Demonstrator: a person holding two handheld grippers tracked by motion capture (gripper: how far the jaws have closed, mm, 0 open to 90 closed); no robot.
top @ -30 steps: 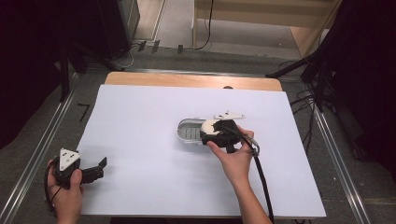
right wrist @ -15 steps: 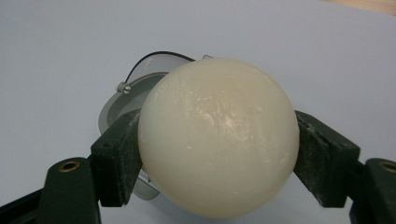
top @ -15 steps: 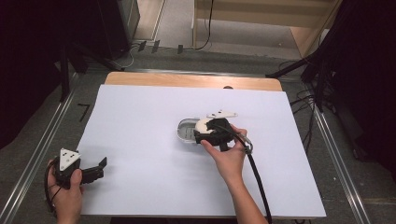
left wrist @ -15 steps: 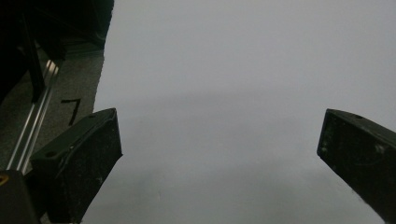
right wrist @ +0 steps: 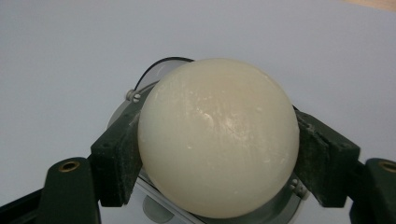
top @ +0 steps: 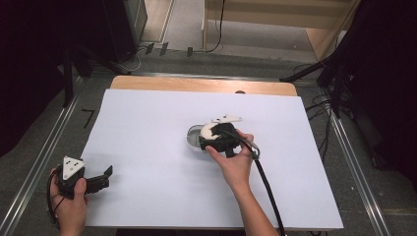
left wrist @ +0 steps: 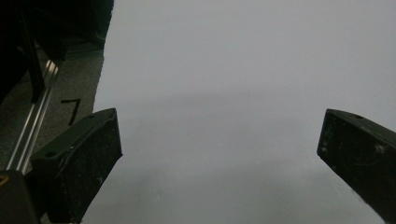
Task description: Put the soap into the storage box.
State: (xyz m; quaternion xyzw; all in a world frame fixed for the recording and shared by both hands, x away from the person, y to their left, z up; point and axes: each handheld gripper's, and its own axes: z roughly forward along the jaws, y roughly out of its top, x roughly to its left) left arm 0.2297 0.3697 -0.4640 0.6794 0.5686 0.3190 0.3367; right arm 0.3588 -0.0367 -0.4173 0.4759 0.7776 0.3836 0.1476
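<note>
Item: cream-white ball point(right wrist: 218, 137), smooth and glossy, possibly a peeled egg or a plastic sphere; which cannot be told.

Location: held over a round clear container with a metal rim point(top: 193, 138), near the middle of the white-covered table point(top: 147, 128). In the right gripper view the container's rim is seen just behind and beneath the ball; whether the ball touches the container cannot be told.

Right gripper point(right wrist: 217, 154): clamped on the ball, one black jaw pressed against each side, the ball seated midway between them and bulging well above the pads. In the high view it is carried by the right hand point(top: 235, 162), directly above the container.

Left gripper point(left wrist: 219, 154): jaws spread wide, nothing between them, bare white surface ahead. In the high view it is kept at the near left corner of the table by the left hand point(top: 69, 204), well apart from the ball.

Progress, as judged: the grasp is made. Whether the ball is being put into the container or taken out cannot be told. Left to do: release of the ball at its resting place.
</note>
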